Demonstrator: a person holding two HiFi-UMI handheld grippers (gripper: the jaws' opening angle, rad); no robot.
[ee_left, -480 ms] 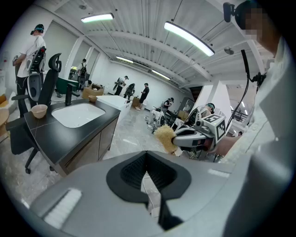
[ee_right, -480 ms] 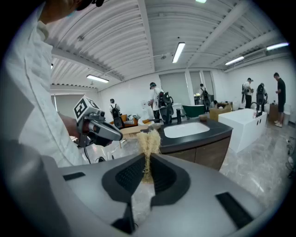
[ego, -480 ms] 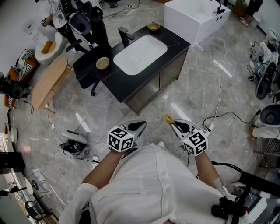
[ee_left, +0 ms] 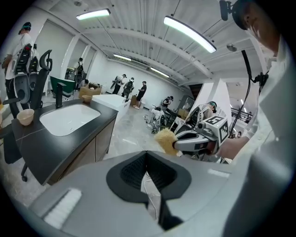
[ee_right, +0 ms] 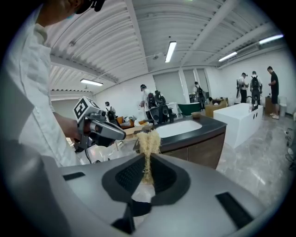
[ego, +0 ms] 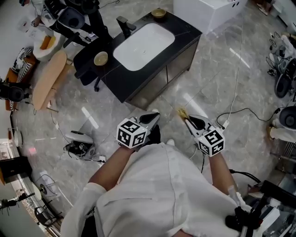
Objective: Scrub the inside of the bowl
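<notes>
Nothing is at the bowl yet, so this step is really just the approach.

Upper left of the head view, a small bowl (ego: 101,58) sits on the dark counter (ego: 120,81), just left of the white sink (ego: 143,44). A second bowl (ego: 158,12) is at the top centre, on the far corner of the counter. I can't tell which one is meant to get scrubbed, but the left one looks like the easier reach.

Lower middle of the frame, the left gripper (ego: 154,115) has its jaws closed tight with nothing between them. Just right of it, the right gripper (ego: 186,119) is clamped on a straw-coloured fibrous scrubber (ego: 181,112), with a tuft sticking out past the tips. Both grippers hang over open floor (ego: 217,78), well apart from the counter.

How I'd do it:
- Walk up square to the counter so the bowl ends up between the two grippers.
- Open the left gripper and pinch the bowl's rim. It looks light, so it will probably skate on that smooth top if nothing holds it.
- Tip the right gripper down steeper so the tuft meets the inside wall, not the jaw tips.
- Don't loosen the grip on the scrubber; it's floppy and could slip out under sideways pressure.
</notes>
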